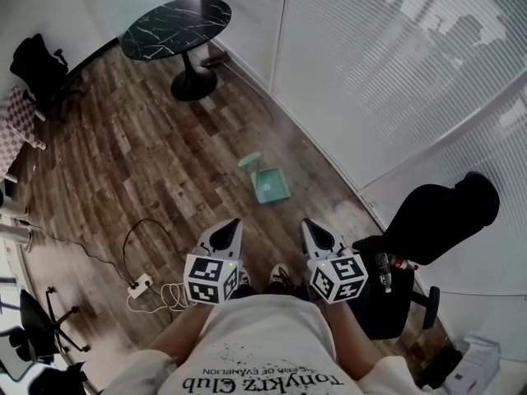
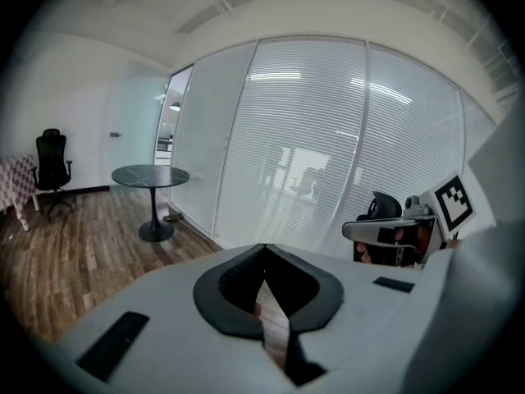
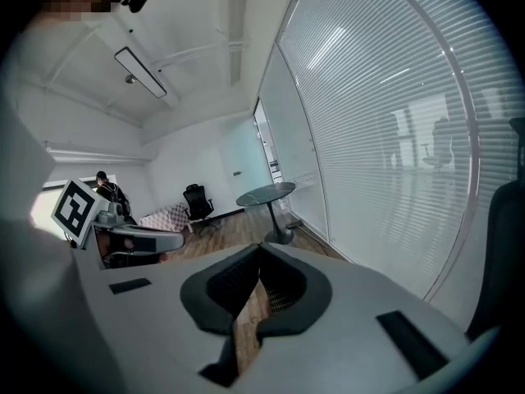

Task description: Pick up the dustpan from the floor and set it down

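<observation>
Room: an office corner with a curved glass wall [image 1: 395, 72] hung with white slatted blinds, running down the right side as the person faces it.
Floor: dark wood planks [image 1: 148, 163], worn pale in places.
Dustpan: a mint-green dustpan [image 1: 272, 189] lies flat on the planks, just ahead of the person's feet and near the foot of the glass wall; nothing touches it.
Dustpan axis: its length runs away from the person. The short handle [image 1: 251, 161] is at the far end, angled a little toward the person's left, and the wide pan is at the near end.
Left gripper: the left gripper [image 1: 233, 223] is clenched with its tips meeting and nothing between them. It points forward and somewhat down, short of the dustpan and to its left.
Right gripper: the right gripper [image 1: 305, 223] is likewise closed and empty. It points the same way, short of the dustpan and to its right.
Arms: both forearms reach forward from the waist, side by side and apart, with the marker cubes facing up.
Furniture: a black marble-topped round table [image 1: 177, 25] on one pedestal stands far down the room by the glass. A black office chair [image 1: 436, 212] sits close on the person's right.
Loose items: a white power strip [image 1: 140, 285] with coiled cable lies on the planks to the person's left.
</observation>
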Tool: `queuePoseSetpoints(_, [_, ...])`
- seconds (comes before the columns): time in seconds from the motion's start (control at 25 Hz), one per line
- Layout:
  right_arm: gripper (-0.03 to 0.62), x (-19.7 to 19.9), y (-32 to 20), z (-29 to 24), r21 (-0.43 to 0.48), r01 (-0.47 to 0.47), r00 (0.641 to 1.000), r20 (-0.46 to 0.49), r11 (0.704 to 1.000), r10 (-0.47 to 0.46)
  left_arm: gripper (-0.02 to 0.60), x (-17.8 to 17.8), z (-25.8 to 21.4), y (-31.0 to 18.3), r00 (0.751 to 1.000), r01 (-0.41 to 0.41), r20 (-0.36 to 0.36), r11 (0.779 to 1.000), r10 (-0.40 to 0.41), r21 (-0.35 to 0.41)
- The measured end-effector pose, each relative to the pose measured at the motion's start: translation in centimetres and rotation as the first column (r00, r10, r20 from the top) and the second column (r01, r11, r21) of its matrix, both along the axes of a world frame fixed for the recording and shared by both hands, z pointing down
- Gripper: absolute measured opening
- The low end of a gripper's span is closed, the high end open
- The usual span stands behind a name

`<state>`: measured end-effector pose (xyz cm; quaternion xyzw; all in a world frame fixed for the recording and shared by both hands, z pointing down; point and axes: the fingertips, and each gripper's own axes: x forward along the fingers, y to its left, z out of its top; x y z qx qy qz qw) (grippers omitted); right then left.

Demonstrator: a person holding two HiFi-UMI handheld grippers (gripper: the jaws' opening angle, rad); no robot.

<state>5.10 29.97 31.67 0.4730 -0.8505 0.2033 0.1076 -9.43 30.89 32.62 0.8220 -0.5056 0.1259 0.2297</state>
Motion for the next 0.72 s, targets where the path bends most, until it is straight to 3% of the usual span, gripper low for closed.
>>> queuePoseSetpoints(0.16, [0.023,-0.6,0.2,-0.2,0.009,-0.026,0.999,-0.036,1.000,0.026,0.021,-1.3,-0.8,-0.3,0.999,0.000,-0.043,1.000,0.001,0.022])
queuePoseSetpoints(0.36, [0.023,-0.7,0.1,-0.5,0.027,-0.054,0.997,-0.050,0.998,0.055,0.021,-2.7,-1.0,-0.4,0.999,-0.017,-0.035,0.999,0.018,0.038])
queuePoseSetpoints(0.72, [0.023,0.8,-3.1,1.0,0.003,-0.044,0.999,-0.024,0.999,0.044,0.021,-0.7,-0.1,-3.4,1.000,-0.019,-0.017,0.999,0.020,0.035])
